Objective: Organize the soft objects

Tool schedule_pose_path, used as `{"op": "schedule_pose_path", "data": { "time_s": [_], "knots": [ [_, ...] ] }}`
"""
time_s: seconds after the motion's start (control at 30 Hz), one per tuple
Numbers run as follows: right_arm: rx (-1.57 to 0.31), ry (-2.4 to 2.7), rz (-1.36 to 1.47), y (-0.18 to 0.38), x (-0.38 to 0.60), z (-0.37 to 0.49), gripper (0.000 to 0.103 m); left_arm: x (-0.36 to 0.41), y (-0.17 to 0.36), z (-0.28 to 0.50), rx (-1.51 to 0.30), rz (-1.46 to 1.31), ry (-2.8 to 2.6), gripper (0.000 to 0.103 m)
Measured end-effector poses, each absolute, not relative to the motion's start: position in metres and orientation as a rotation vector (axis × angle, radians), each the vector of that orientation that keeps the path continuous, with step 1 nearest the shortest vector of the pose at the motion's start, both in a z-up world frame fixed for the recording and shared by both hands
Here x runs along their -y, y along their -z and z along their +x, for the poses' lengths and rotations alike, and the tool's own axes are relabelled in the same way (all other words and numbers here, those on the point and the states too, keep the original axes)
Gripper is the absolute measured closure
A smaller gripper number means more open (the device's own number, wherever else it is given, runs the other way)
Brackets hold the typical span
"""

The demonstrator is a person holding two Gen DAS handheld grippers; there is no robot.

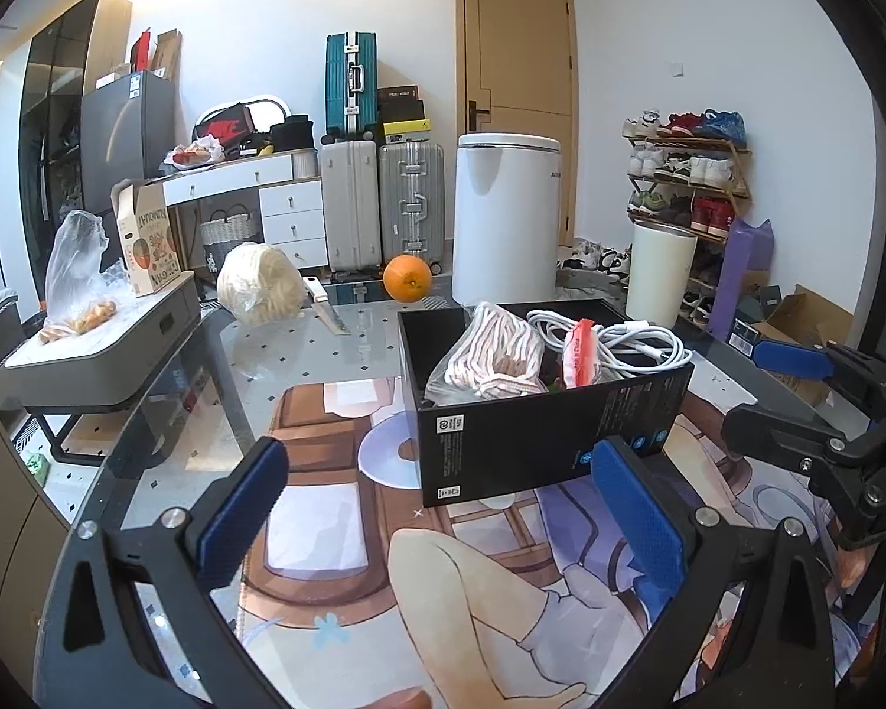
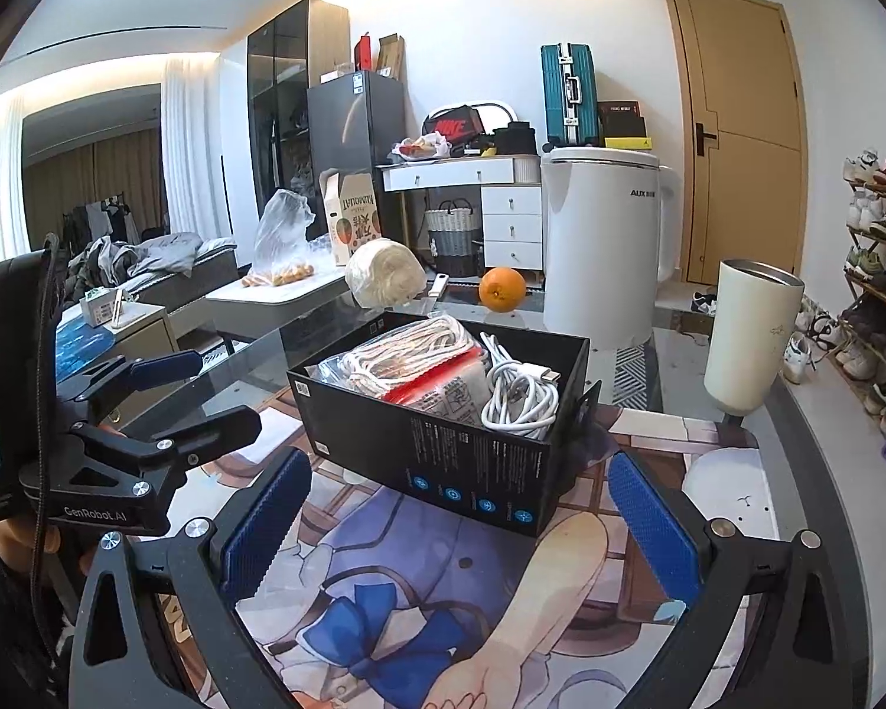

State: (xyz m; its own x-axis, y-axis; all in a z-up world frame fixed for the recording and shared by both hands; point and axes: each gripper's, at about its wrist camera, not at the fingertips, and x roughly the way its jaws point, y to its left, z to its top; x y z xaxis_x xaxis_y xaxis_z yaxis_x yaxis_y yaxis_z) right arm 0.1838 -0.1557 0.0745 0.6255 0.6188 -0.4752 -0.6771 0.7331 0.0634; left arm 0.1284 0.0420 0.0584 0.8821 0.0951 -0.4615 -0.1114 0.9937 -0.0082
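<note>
The left gripper (image 1: 440,499) is spread wide and holds nothing; its blue pads (image 1: 239,508) hover above the printed mat (image 1: 336,537) near the table's (image 1: 301,348) near edge. The right gripper (image 2: 461,523) is likewise spread wide and empty, hovering over the same mat just short of the box.

Items on the table, left to right:

1. A grey stand (image 1: 106,348) occupies the far left corner. It carries a clear plastic bag (image 1: 77,272) of small orange fruit and a printed carton (image 1: 147,242).
2. A wrapped pale bundle (image 1: 260,283) sits near the far edge, with a knife (image 1: 325,307) just beside it on its right.
3. An orange (image 1: 407,277) rests at the far edge, right of the knife.
4. A black box (image 1: 537,431) stands open near the table's middle, on the mat. It contains, left to right, a bagged coil of white rope (image 1: 490,354), a red and white packet (image 1: 582,354), and a coiled white cable (image 1: 632,342). All three lie inside the box walls.
5. A cream tumbler (image 2: 750,337) stands upright toward the far right corner, well apart from the box.

In the left wrist view, the right gripper appears at the right edge, beside the box.
</note>
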Motion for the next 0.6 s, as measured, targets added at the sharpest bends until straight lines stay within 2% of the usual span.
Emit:
{"op": "schedule_pose_path", "data": {
  "time_s": [0.6],
  "knots": [
    [-0.455,-0.723,-0.130,-0.0746,0.1572,0.1741,0.001,-0.0389,-0.0581,0.1251,-0.467,-0.028,-0.101,0.000]
  ]
}}
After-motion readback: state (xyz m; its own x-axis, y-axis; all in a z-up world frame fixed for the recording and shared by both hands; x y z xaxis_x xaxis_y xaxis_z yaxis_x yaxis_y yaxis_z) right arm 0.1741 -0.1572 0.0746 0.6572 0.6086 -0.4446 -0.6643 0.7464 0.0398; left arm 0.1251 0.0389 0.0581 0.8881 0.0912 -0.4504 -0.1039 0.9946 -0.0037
